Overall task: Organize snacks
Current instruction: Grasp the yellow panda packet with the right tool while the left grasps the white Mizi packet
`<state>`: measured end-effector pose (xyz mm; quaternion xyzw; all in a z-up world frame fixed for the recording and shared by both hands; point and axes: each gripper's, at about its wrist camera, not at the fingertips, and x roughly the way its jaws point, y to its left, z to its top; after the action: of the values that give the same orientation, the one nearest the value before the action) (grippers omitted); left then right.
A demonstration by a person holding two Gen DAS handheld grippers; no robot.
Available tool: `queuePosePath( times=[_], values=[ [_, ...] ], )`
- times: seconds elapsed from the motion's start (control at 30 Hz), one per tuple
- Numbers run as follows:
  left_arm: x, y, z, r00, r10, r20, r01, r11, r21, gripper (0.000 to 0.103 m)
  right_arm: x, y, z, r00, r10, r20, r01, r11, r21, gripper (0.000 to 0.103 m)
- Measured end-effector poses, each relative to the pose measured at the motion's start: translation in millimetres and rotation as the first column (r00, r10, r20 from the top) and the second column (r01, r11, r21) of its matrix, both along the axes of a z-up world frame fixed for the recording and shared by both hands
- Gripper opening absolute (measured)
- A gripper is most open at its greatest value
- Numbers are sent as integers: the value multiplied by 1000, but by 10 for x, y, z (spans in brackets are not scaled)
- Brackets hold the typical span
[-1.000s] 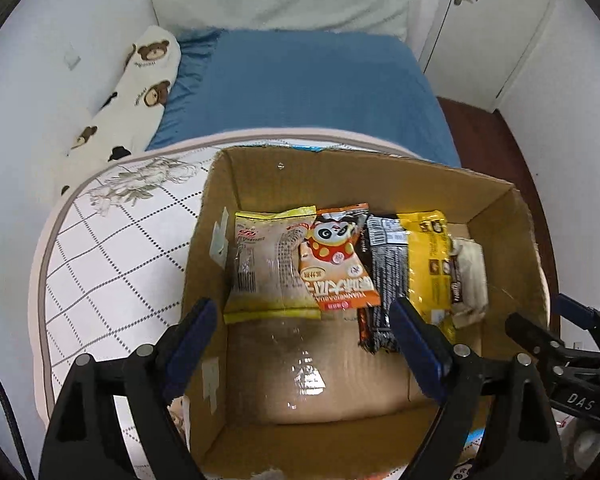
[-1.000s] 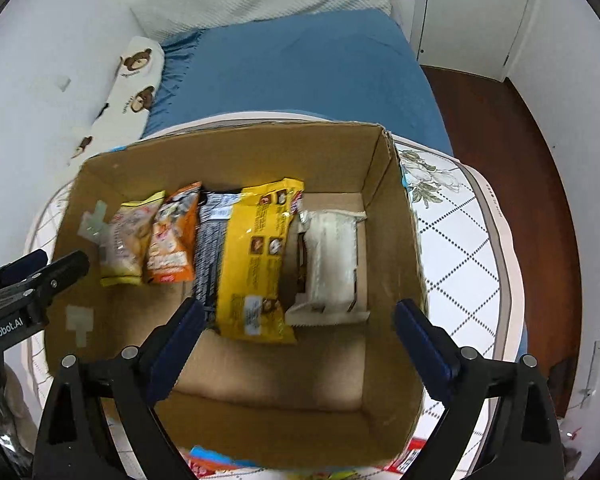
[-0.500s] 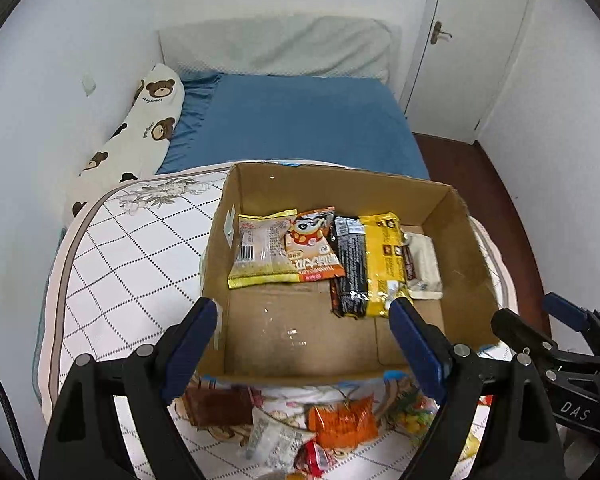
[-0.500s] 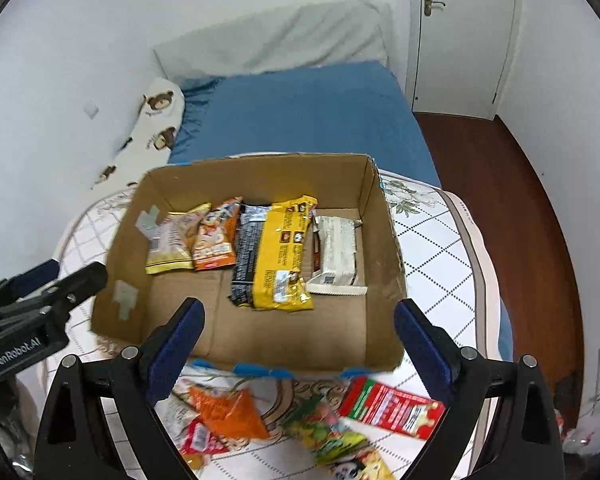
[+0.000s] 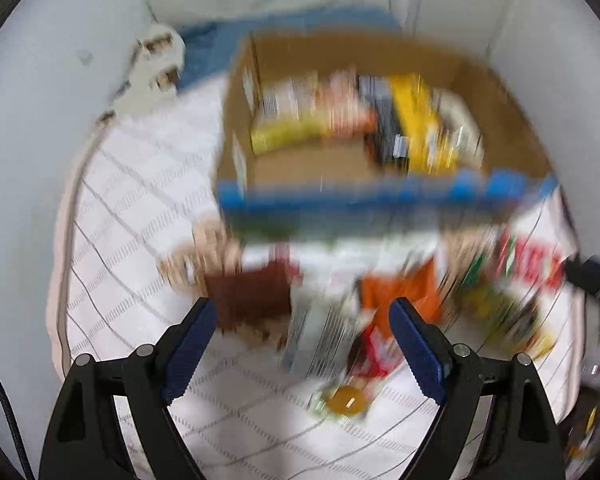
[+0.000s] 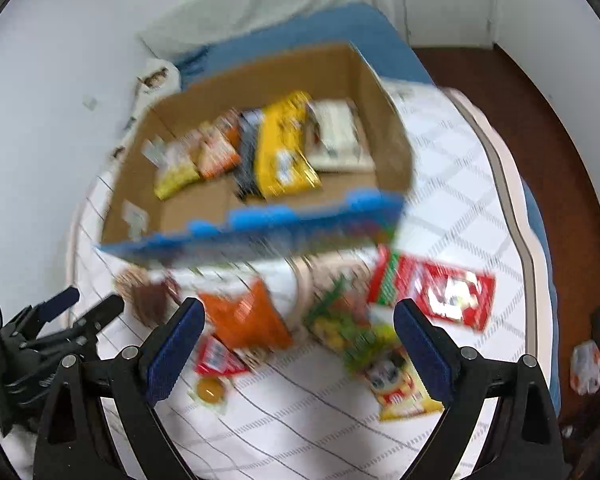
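both pictures were blurry, so small details were hard to tell. the left gripper (image 5: 300, 336) was spread wide and held nothing. the right gripper (image 6: 298, 334) was spread wide too, also with nothing in it. the cardboard box (image 6: 384, 120) sat on the white checked cover (image 6: 452, 184) with some snacks lined up inside. loose snacks lay in front of it, like the orange packet (image 6: 248, 318) and the red packet (image 6: 440, 290). a good next step was probably to slow down, pick one packet, and come down with one finger on each side of it.
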<state>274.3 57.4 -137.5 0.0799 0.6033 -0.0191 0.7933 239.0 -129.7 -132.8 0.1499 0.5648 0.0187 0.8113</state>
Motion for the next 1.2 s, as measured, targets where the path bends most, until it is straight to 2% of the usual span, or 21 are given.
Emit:
queuePosePath(
  times=[0.2, 0.37, 0.43, 0.47, 0.53, 0.57, 0.6, 0.67, 0.77, 0.97, 1.07, 1.2],
  values=[
    [-50, -60, -735, 987, -60, -147, 74, 993, 93, 88, -213, -203, -590, 985, 6, -175, -28, 992, -125, 98],
    [16, -186, -1007, 977, -98, -189, 123, 985, 122, 88, -282, -136, -981, 952, 91, -291, -155, 967, -204, 98],
    [44, -211, -1053, 975, -109, -195, 132, 985, 110, 88, -316, -35, -1157, 930, 145, -337, -235, 940, -246, 98],
    [58, -209, -1064, 975, -103, -194, 124, 987, 100, 86, -329, -4, -1237, 923, 154, -354, -259, 926, -274, 98],
    [76, -187, -1069, 977, -92, -191, 108, 991, 75, 70, -350, -8, -1376, 919, 145, -368, -264, 917, -298, 97],
    [75, -166, -1072, 977, -78, -200, 91, 994, 58, 56, -358, -43, -1421, 923, 127, -362, -243, 924, -294, 91],
    [61, -138, -1066, 977, -60, -204, 71, 996, 48, 54, -365, -81, -1446, 929, 107, -354, -216, 934, -283, 80],
    [-3, -83, -1051, 980, -30, -198, 38, 999, 38, 53, -396, -175, -1442, 947, 67, -316, -143, 964, -223, 80],
    [-189, 71, -1078, 973, 33, -228, -33, 999, 4, 53, -457, -221, -1430, 956, 42, -290, -83, 988, -130, 77],
    [-520, 424, -1166, 932, 160, -324, -202, 974, -102, 53, -628, -75, -1560, 930, 74, -361, -45, 995, 88, 75],
    [-527, 475, -1267, 921, 160, -355, -214, 970, -119, 54, -682, 52, -1610, 922, 103, -373, -78, 994, 81, 75],
    [-532, 513, -1395, 914, 161, -373, -221, 967, -123, 57, -662, 95, -1614, 928, 86, -363, -74, 996, 46, 77]
  ],
)
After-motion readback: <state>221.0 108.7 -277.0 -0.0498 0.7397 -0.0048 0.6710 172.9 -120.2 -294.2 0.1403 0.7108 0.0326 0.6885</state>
